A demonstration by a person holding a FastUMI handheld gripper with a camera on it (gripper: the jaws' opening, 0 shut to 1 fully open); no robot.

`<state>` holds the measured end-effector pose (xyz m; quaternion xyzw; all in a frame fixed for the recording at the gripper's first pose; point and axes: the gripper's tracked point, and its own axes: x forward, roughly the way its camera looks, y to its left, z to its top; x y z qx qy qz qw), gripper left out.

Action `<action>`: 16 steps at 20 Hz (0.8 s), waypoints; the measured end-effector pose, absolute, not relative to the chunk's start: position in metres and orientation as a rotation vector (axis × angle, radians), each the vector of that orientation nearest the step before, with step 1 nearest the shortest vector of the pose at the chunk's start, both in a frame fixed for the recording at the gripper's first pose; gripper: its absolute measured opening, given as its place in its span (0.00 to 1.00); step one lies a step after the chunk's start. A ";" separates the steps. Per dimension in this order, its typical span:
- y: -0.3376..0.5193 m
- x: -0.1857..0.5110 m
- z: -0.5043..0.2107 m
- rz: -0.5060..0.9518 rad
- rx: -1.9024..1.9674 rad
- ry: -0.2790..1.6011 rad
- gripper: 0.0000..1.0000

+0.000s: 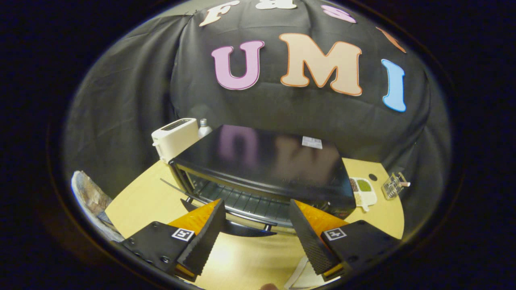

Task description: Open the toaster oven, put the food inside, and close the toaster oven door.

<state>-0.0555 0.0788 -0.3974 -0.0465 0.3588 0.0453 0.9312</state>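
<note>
Tool (256,225) released, fingers spread wide, nothing between them but bare table. Both fingers (207,237) black with ribbed inner pads, orange backing behind, a square marker on each mount.

Oven (266,169) sits just ahead of the fingers on the light wood table (137,201). It is black with a glossy top that mirrors the wall. Its door (238,225) is down, open toward the tool, its near edge and handle lying between the fingertips. The wire rack (246,201) inside is visible through the opening; nothing seen on it. A small white label sits on the oven top at the far right.

Far left, beyond the oven: white toaster (175,139), with a small bottle (204,128) just beside it on the right, touching or nearly so, cannot tell.

Right of the oven: white tray (365,193) with compartments, one holding something green, another something dark; this looks like the food, still out on the table, well apart from the tool. Further right, a clear rack-like holder (393,185) near the table edge, contents too small to tell.

Near left, off the table edge: crumpled cloth or paper (88,197), blurred. A pale sheet (300,274) lies on the table under the right finger.
</note>
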 end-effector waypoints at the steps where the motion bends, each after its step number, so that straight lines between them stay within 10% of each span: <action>1: 0.080 -0.064 -0.401 0.103 -0.079 0.750 1.00; 16: 0.092 -0.180 -0.487 0.196 0.023 1.010 1.00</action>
